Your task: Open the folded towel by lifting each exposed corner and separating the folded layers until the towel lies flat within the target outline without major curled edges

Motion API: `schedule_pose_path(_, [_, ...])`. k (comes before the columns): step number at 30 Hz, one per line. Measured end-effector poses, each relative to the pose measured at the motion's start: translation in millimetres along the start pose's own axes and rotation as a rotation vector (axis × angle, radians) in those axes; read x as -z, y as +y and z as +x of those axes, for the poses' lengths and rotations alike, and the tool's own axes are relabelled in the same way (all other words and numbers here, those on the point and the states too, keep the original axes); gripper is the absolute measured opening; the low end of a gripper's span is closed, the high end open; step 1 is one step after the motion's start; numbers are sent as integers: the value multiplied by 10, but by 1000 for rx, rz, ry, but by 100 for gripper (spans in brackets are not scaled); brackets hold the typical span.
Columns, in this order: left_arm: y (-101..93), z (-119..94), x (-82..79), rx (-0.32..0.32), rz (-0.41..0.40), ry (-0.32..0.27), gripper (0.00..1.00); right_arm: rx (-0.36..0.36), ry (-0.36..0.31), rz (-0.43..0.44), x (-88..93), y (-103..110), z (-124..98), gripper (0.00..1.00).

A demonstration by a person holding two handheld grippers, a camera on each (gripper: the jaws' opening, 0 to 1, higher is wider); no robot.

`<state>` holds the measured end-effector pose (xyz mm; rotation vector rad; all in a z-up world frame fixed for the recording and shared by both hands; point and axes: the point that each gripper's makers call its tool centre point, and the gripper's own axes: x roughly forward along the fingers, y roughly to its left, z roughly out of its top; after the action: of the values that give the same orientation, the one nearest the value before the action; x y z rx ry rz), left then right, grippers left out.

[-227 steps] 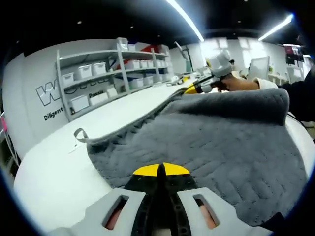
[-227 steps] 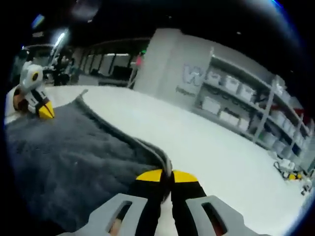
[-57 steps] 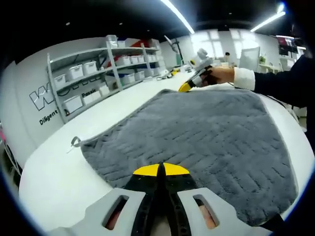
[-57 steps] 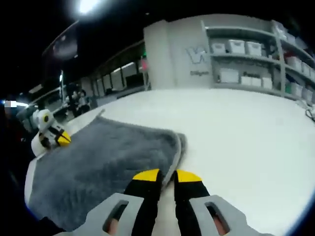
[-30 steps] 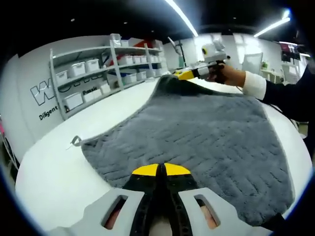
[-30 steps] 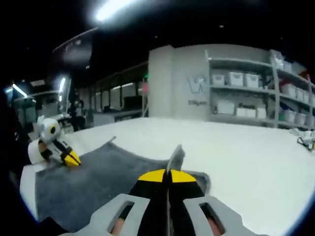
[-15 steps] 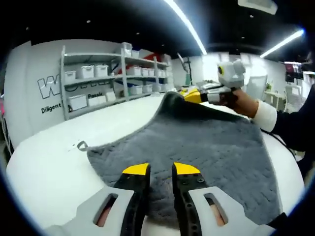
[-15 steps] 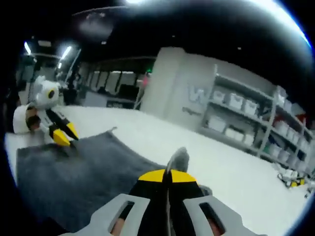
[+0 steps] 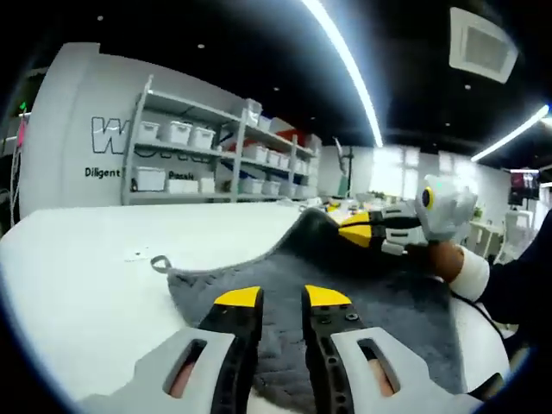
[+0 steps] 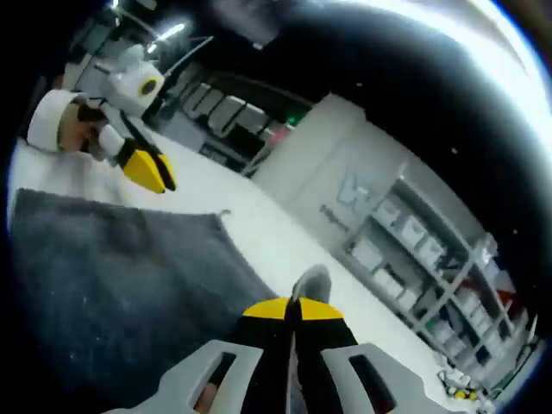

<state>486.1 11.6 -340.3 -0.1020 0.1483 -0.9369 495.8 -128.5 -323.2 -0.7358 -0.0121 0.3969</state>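
A grey towel [image 9: 362,293] is seen spread on the white surface [image 9: 78,259], one far corner raised and pinched between the closed jaws of the right tool [image 10: 290,308]. The left tool [image 9: 281,297] is held above the near edge, jaws parted and empty. The lifted corner would best be drawn outward and low, then laid down without a curl, the near edge being kept from dragging.

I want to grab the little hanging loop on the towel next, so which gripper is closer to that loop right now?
Left. The left gripper hovers open above the towel edge near the loop. The right gripper is shut on the towel's opposite corner, lifted away from the loop.
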Motion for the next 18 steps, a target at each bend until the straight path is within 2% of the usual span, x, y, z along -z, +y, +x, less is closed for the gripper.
schedule_pose_path(3, [12,36,-39,21,-35,-15,20,-9,-15,-65,-88,123,19,0])
schedule_pose_path(5, [33,44,-77,27,-45,-34,21,-55,-24,-97,-141,262,43,0])
schedule_pose_path(8, [29,49,-89,34,-65,-46,24,-78,-75,-171,-291,440,20,0])
schedule_pose_path(9, [-16,43,-77,38,-78,-49,25,-79,-76,-192,-303,463,23,0])
schedule_pose_path(12, [70,43,-131,51,-125,-71,26,-76,-67,-225,-299,503,63,0])
schedule_pose_path(16, [41,42,-197,99,-240,-113,28,-90,-86,-250,-363,594,43,0])
schedule_pose_path(18, [-92,64,-181,128,-330,-123,29,-95,-89,-278,-397,662,48,0])
